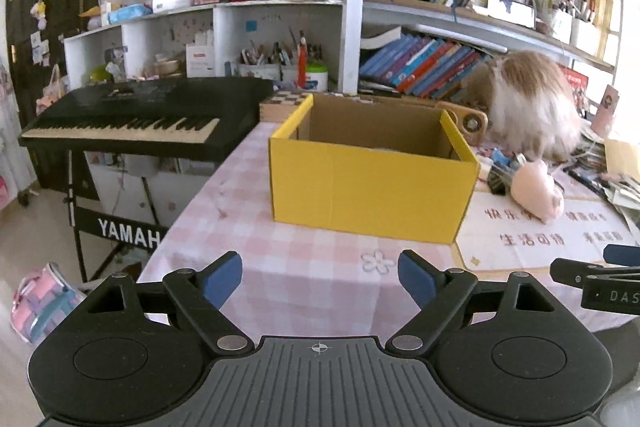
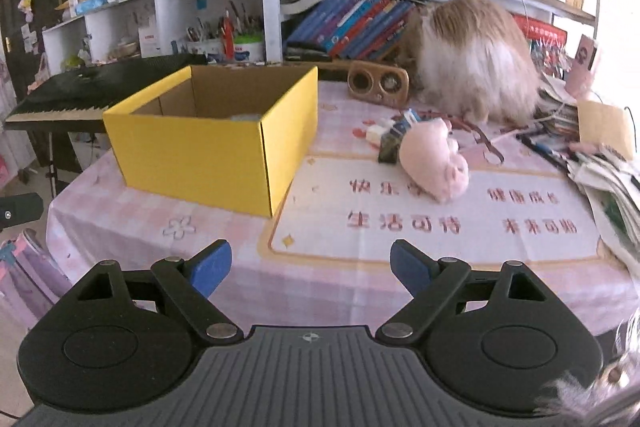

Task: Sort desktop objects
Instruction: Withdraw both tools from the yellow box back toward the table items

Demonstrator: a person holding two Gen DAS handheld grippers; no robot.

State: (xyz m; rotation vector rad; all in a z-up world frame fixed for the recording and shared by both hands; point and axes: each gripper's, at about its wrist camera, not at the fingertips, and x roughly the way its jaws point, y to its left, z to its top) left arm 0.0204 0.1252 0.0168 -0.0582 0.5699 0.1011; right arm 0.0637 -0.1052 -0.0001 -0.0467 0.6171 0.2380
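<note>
Both grippers, left [image 1: 320, 281] and right [image 2: 311, 269], hang empty, jaws wide, over the near surface [image 2: 320, 283]. Pink plush toy [image 2: 436, 167] lies right of the yellow box [image 2: 208, 155]: likely soft, light; pinch its body. Only the right view shows the wooden radio [image 2: 378, 83] whole, behind the box.

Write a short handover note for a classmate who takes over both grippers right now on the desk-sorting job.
Left gripper: open, empty, above the tablecloth before the yellow box.
Right gripper: open, empty, facing the pink plush toy.
Things: the toy and small items lie on the table right of the box.
Done: something pale may already lie in the box; unclear.
Left: toy and small items still to be put away.
</note>
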